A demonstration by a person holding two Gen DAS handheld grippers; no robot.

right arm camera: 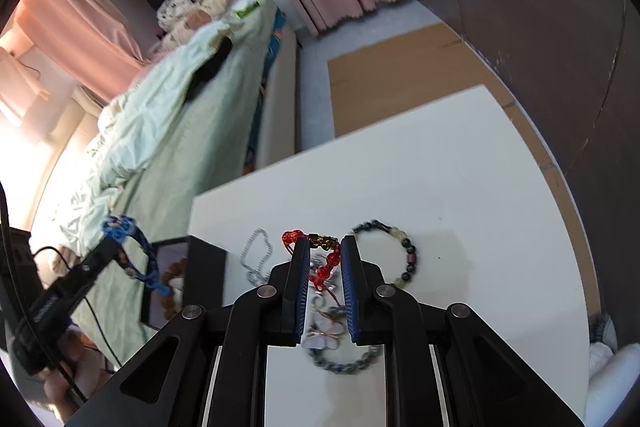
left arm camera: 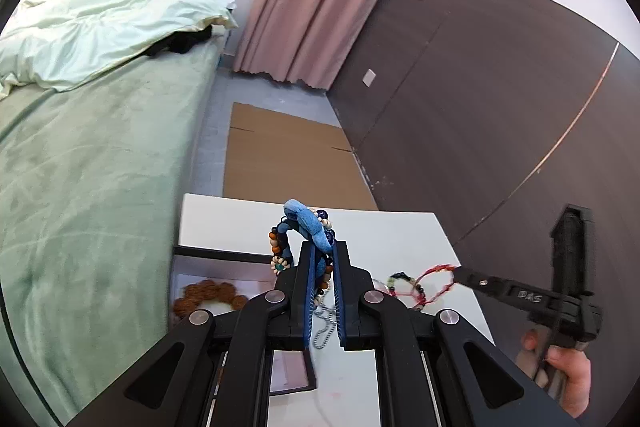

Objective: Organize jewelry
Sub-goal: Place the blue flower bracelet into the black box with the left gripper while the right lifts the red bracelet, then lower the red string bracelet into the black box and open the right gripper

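- Blue bracelet [left arm camera: 308, 227] w/ mixed beads: clamped in left gripper [left arm camera: 323, 259], held up above box [left arm camera: 224, 267] at table's [left arm camera: 400, 227] left edge.
- Red bracelet [right arm camera: 324, 259]: pinched in right gripper [right arm camera: 325, 247], lifted over table.
- Brown bead bracelet [left arm camera: 208, 293] lies inside box.
- Dark bead bracelet [right arm camera: 400, 251] & silver chain [right arm camera: 256, 255] lie on table beside red one.
- Bed [left arm camera: 100, 167] left of table.

Embossed letters, seemingly "DAS", on the black arm of the right tongs [left arm camera: 456, 273].
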